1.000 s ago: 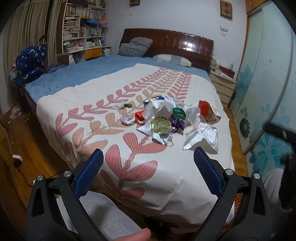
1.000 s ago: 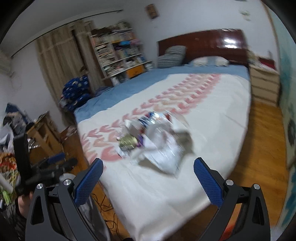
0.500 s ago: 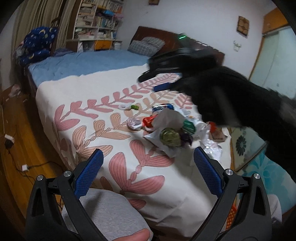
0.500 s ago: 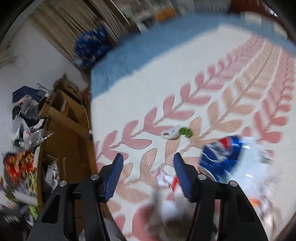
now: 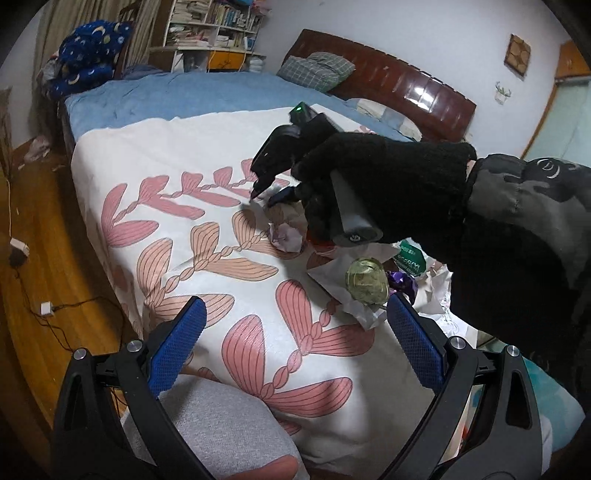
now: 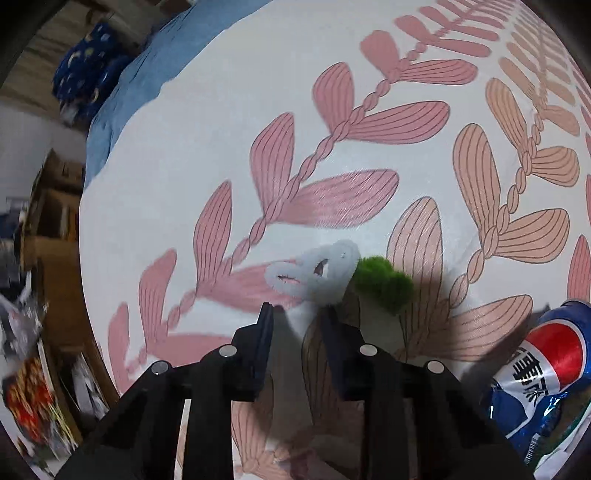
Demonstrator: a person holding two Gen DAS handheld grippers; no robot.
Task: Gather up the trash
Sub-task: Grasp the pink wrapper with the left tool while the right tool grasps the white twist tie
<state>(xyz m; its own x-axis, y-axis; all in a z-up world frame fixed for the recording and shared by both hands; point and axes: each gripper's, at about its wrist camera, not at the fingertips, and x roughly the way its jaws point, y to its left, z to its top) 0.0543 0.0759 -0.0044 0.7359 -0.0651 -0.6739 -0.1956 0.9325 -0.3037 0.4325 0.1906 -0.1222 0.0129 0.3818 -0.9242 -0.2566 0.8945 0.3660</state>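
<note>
A trash pile lies on the leaf-patterned bedspread [image 5: 207,155]: crumpled paper [image 5: 288,236], a round yellowish lid [image 5: 365,280], a purple wrapper [image 5: 402,284] and a green packet [image 5: 410,258]. My left gripper [image 5: 295,332] hangs open over the bed's near edge, short of the pile, with nothing in it. A black-gloved hand [image 5: 384,177] points my right gripper [image 5: 264,195] steeply down at the pile's far side. Its jaws [image 6: 297,314] are narrow and closing, with a white fuzzy loop [image 6: 314,273] joined to a green fuzzy tuft [image 6: 384,280] just beyond the tips. The pads press on nothing.
A blue Pepsi wrapper [image 6: 546,369] lies right of the right gripper. A wooden headboard [image 5: 399,77], pillows and a bookshelf [image 5: 210,33] stand at the far end. Wooden floor with cables [image 5: 44,306] lies left of the bed. A grey-clad knee [image 5: 221,424] is under the left gripper.
The right gripper swung in over the bed, tipped down toward the white and green fuzzy piece, and its jaws narrowed a lot. The left gripper drifted closer to the bed and rolled.
</note>
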